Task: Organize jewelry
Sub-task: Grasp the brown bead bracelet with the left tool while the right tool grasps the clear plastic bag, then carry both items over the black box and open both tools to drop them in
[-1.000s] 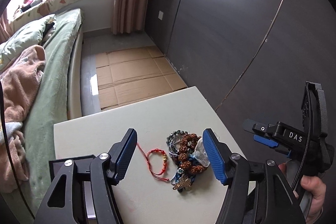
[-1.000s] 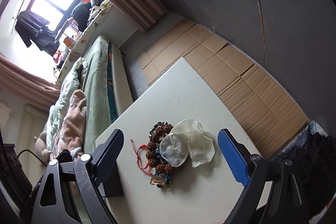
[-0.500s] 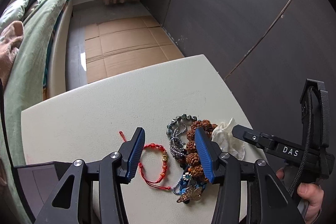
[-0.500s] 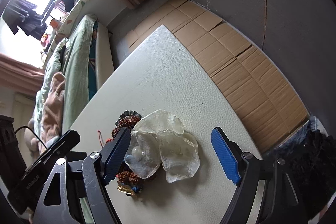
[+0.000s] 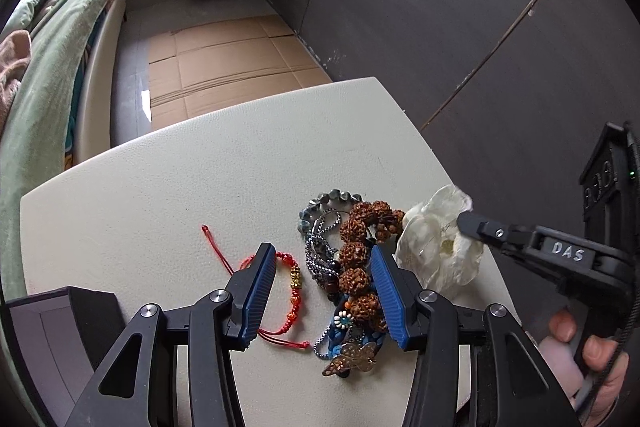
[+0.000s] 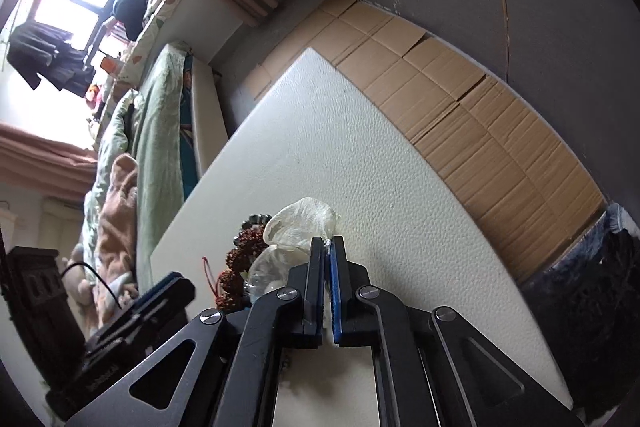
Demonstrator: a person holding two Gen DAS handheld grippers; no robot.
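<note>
Jewelry pile (image 5: 344,275) on a white, pebble-grained table (image 5: 168,187), lying near the table's right edge and toward its near edge. The pile's long axis runs from the near edge toward the far edge. Its parts: a bracelet of large, knobbly brown seed beads (image 5: 356,263); a grey metallic bead chain (image 5: 316,251) curled on the left of the beads; blue strands with a small enamel flower, and a brass-coloured butterfly charm (image 5: 352,357) at the near end. A red cord bracelet (image 5: 294,289) with small red and gold beads lies just left of the pile, its long axis likewise near-to-far, one loose cord end trailing toward the far left.

The left gripper (image 5: 322,291) is spread wide, its ribbed blue pads straddling the red cord bracelet and the seed beads; whether the pads touch the beads cannot be told. The right gripper (image 6: 328,267) is closed on a thin edge of a translucent, crinkled whitish plastic bag (image 6: 298,223), which bunches against the right side of the pile. In the right wrist view most of the pile is hidden behind the bag and the gripper. A dark, open box (image 5: 60,323) is cut off at the table's near left corner. Flattened cardboard (image 5: 224,63) covers the floor beyond.
</note>
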